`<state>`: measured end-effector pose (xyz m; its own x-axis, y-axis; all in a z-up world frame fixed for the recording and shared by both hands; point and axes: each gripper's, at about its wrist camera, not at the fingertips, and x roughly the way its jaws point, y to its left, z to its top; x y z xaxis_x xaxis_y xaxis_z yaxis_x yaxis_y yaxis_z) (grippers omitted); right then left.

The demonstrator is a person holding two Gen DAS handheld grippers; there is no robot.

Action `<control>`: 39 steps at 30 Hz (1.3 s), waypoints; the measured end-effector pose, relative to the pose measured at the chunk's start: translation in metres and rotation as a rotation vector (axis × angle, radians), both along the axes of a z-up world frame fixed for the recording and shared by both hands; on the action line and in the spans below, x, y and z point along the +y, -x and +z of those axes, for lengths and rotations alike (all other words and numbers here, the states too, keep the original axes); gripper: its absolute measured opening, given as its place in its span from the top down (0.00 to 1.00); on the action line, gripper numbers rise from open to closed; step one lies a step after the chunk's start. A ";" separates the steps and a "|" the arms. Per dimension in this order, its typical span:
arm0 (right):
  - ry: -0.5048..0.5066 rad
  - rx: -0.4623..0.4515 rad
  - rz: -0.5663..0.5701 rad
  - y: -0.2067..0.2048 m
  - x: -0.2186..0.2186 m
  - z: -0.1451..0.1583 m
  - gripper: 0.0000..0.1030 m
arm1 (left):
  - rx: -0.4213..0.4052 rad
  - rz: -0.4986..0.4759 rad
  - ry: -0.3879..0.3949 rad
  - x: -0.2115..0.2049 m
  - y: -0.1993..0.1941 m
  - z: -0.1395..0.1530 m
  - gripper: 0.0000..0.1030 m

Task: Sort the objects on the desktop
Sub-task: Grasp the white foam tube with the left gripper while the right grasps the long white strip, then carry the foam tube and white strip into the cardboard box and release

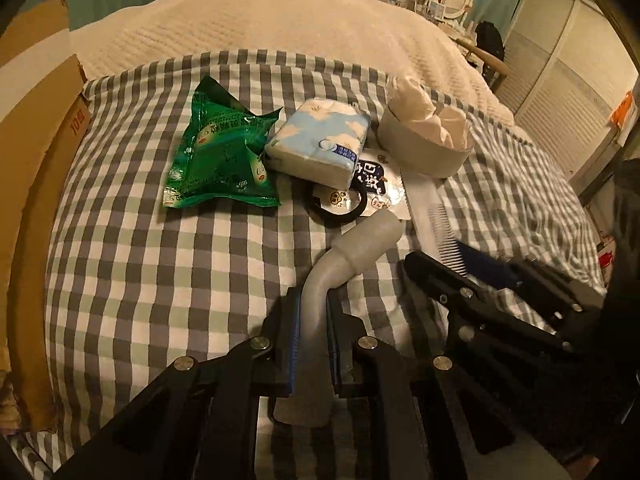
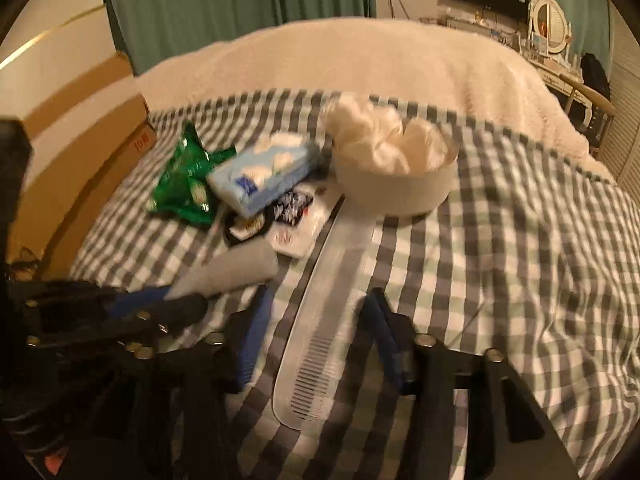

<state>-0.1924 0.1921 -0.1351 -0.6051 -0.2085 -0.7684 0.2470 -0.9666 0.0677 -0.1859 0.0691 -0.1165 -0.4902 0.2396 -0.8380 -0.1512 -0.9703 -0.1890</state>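
The grey bent tube [image 1: 320, 292] sits clamped between the blue-padded fingers of the left gripper [image 1: 313, 322], its narrow stem pinched tight and its wider end [image 2: 236, 270] pointing out toward the pile of things on the checked cloth [image 1: 160, 264]. Just to its right, the clear comb [image 2: 320, 332] lies flat on the cloth, running lengthwise between the two spread fingers of the right gripper [image 2: 316, 344]; that claw stands wide, one finger on either side of the comb, and I can't see either pad touching it. The comb's far end reaches up to the grey bowl [image 2: 396, 192], which is heaped with crumpled white material [image 2: 380, 140]. Left of the bowl a blue-and-white tissue pack [image 1: 318, 142] rests partly over a flat packet with dark lettering [image 1: 372, 178] and a black ring [image 1: 340, 208]. A crinkled green packet [image 1: 222, 152] lies just beside the tissues. Cardboard boxes [image 1: 36, 184] stand along the left edge of the cloth, and a cream blanket [image 1: 260, 28] covers the bed beyond.
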 end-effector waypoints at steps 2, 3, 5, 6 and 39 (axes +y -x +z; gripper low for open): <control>0.017 -0.008 0.002 0.001 0.003 -0.001 0.74 | 0.005 0.001 -0.024 -0.003 -0.002 0.005 0.89; 0.030 -0.008 0.000 0.001 0.005 0.001 0.75 | 0.005 0.002 -0.038 -0.004 -0.004 0.008 0.89; 0.055 0.000 -0.007 -0.001 0.011 0.004 0.83 | 0.011 -0.002 -0.057 -0.007 -0.009 0.013 0.89; 0.067 0.005 -0.006 -0.002 0.014 0.007 0.92 | 0.018 -0.013 -0.057 -0.007 -0.011 0.016 0.89; 0.330 -0.079 -0.052 -0.034 0.049 0.024 0.97 | 0.001 0.019 -0.176 -0.015 -0.029 0.025 0.91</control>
<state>-0.1584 0.2410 -0.1110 -0.5624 -0.4241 -0.7098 0.1795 -0.9006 0.3959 -0.1574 0.0545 -0.0915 -0.4967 0.3734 -0.7834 -0.1337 -0.9248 -0.3561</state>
